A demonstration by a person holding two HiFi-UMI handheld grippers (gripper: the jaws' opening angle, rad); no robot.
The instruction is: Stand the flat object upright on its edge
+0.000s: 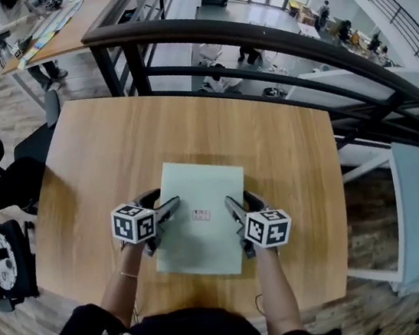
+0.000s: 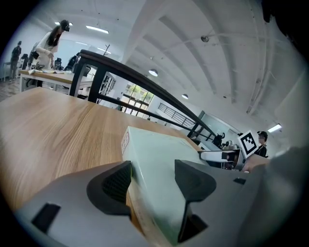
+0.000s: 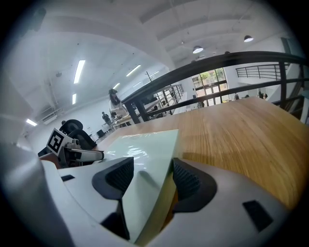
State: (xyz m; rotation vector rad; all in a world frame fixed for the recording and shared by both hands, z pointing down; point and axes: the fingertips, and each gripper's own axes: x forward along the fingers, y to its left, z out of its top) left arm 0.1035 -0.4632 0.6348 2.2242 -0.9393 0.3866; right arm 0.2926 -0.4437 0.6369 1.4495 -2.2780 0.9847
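- Head view: one pale-green flat box [image 1: 201, 191] lies broad face up at lower centre of one wooden desk [image 1: 86, 172], not upright. It carries one small label [image 1: 201, 215].
- Two claws reach up from the bottom of the frame on two bare forearms [image 1: 276, 285]. The left claw [image 1: 164, 201] is at the box's left edge and the right claw [image 1: 239, 201] at its right edge, both pointing away from the person and angled downward.
- Left gripper view: the left claw [image 2: 152, 181] is open and straddles the box's edge at lower centre. Its left pad touches the narrow side of the flat box [image 2: 159, 152], and its right pad sits over the broad face. The other claw shows at right.
- Right gripper view: the right claw [image 3: 152, 178] stands wide open with the box's edge between its jaws. The left pad is clear above the glossy broad face [image 3: 145, 147], and the right pad is just beside the narrow side. Bare desk [image 3: 236, 135] fills the right of the frame.
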